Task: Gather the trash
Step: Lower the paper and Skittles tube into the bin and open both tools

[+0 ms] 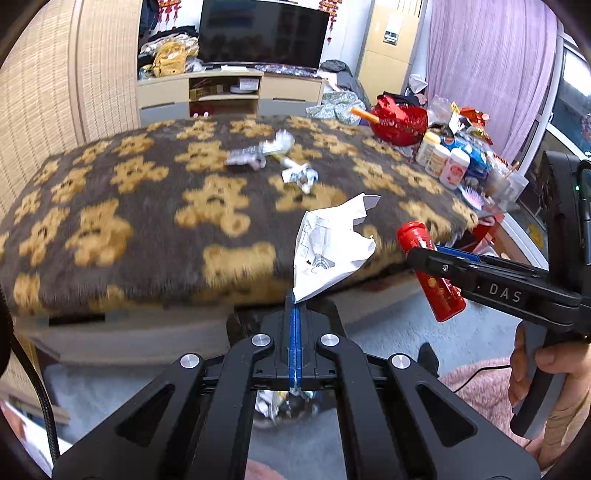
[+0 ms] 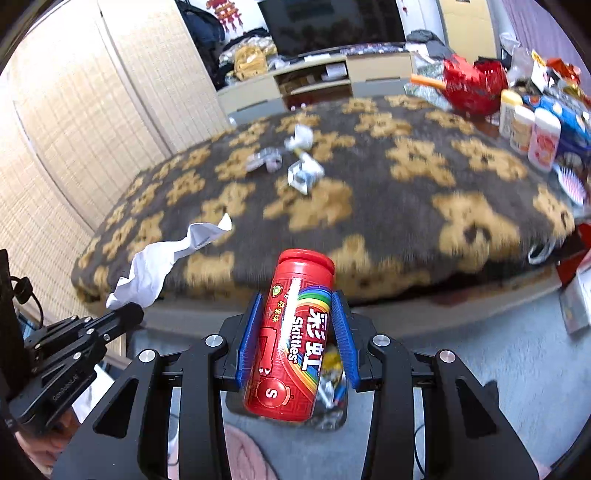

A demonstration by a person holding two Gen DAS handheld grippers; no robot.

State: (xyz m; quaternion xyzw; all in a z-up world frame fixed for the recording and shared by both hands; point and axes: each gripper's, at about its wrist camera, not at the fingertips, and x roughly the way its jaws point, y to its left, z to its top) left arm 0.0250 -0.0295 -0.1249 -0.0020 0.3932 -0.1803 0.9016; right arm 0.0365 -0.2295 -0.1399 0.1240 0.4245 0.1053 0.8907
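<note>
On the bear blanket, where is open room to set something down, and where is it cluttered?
Free: the bear blanket toward the woven screen, and its near strip. Crowded: the wrappers mid-blanket, and the far-right corner packed with bottles and a red bag.

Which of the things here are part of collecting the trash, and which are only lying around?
Part of the job:
- paper, held in the left gripper
- Skittles tube, held in the right gripper
- wrappers on the blanket

Lying around:
- bottles
- red bag
- hairbrush
- TV
</note>
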